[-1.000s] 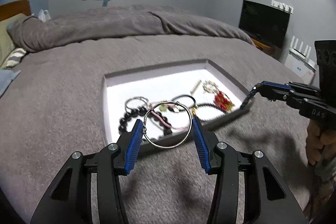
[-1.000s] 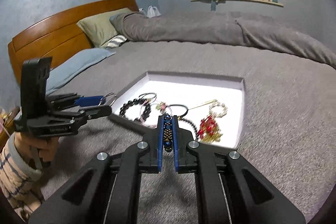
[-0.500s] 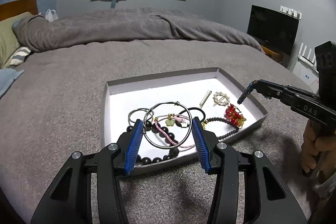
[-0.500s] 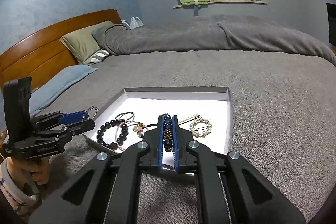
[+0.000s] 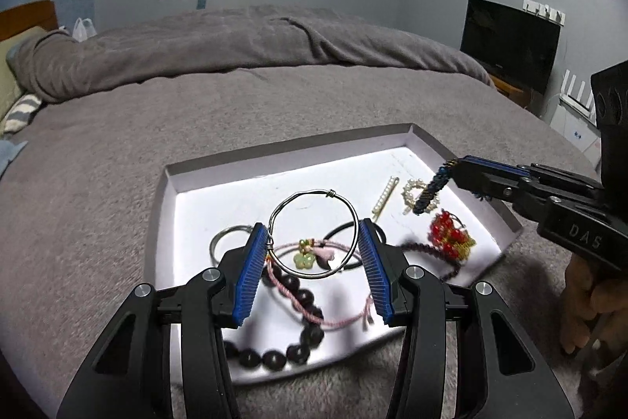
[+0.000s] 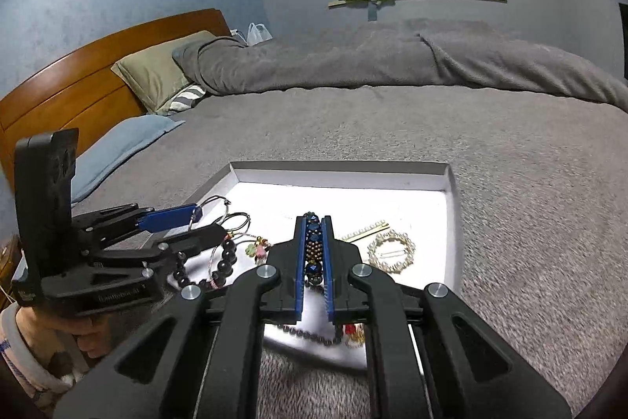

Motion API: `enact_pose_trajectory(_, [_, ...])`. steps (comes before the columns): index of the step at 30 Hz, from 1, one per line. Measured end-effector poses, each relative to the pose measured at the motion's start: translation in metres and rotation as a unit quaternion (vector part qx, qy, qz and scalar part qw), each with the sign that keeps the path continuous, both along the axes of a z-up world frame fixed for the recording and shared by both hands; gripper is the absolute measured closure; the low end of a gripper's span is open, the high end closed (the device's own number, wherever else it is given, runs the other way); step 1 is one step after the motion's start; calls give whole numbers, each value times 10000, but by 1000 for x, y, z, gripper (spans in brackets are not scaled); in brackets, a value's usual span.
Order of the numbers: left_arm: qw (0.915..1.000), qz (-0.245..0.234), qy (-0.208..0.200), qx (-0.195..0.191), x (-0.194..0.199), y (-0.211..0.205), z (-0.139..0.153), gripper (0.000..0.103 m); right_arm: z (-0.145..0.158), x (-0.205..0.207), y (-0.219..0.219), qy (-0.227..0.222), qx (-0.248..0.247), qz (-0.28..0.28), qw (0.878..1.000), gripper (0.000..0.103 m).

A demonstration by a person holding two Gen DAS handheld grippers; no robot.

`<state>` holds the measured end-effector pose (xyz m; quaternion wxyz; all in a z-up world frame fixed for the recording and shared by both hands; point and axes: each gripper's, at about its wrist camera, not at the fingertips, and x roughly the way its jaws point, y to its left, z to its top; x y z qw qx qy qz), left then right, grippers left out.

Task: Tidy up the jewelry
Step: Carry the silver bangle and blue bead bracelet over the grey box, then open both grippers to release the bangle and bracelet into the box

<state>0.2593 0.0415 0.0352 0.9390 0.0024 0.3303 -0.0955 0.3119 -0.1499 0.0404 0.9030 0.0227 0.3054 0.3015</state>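
A white shallow tray lies on the grey bed with several pieces of jewelry in it. Over its near half my left gripper is shut on a thin wire bangle, its blue pads pressing the ring's two sides. From the right, my right gripper reaches over the tray's right edge, shut on a dark blue and bronze beaded bracelet that dangles from its tip. The right wrist view shows that bracelet clamped between the right gripper's pads above the tray. The left gripper is at the left there.
In the tray lie a dark bead bracelet, a pink cord bracelet with a green charm, a pearl clip, a pearl ring and a red bead cluster. A folded duvet lies behind. Pillows and a headboard are left.
Both grippers have come forward and slightly down, from short of the tray to over it. The bangle and the beaded bracelet stay gripped as before.
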Motion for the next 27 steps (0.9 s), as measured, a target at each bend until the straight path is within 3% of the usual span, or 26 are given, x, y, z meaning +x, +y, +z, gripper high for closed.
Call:
enact_pose_trajectory(13, [9996, 123, 265, 43, 52, 1, -9, 54, -12, 46, 22, 234, -204, -42, 9995, 95])
enact_pose_trajectory(22, [9970, 109, 763, 33, 68, -2, -21, 54, -25, 61, 36, 524, -631, -111, 9966, 95])
enact_pose_trajectory(27, [9977, 70, 658, 119, 64, -5, -17, 24, -24, 59, 32, 506, -616, -143, 9967, 84])
